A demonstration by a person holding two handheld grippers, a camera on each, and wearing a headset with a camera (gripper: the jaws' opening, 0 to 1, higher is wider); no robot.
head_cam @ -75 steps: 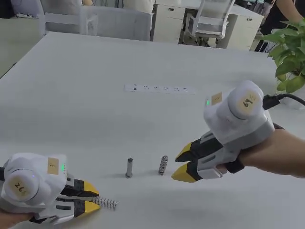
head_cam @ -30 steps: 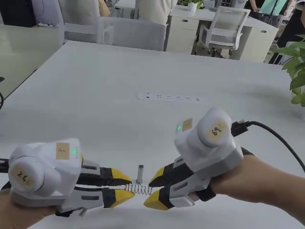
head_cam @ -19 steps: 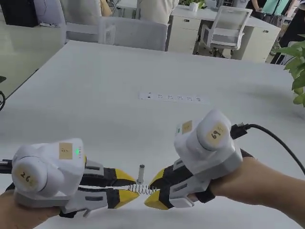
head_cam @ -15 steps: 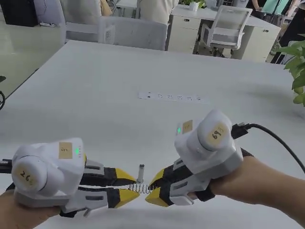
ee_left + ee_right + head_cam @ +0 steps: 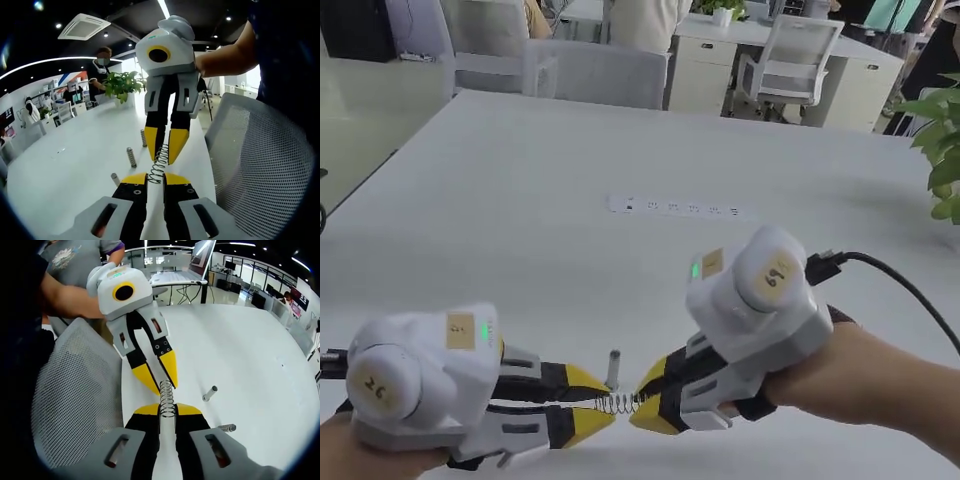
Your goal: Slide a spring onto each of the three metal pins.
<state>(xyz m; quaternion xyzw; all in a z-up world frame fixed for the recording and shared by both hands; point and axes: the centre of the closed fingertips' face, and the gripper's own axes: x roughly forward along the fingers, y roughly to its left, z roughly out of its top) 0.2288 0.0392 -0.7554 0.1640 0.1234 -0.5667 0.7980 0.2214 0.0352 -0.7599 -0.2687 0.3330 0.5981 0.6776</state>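
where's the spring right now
Head view, bottom centre: the coiled metal spring spans the gap between left claw and right claw, just before the bare upright metal pin.

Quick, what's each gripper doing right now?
Left gripper: closed on one end of the spring.
Right gripper: closed on the spring's other end.

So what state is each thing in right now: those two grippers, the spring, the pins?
Left gripper: shut on the spring.
Right gripper: shut on the spring.
Spring: held by both ends, one in each gripper.
Bare pin: upright, no spring on it.
Second pin: upright, spring already on.
Third pin: upright, looks sprung too.
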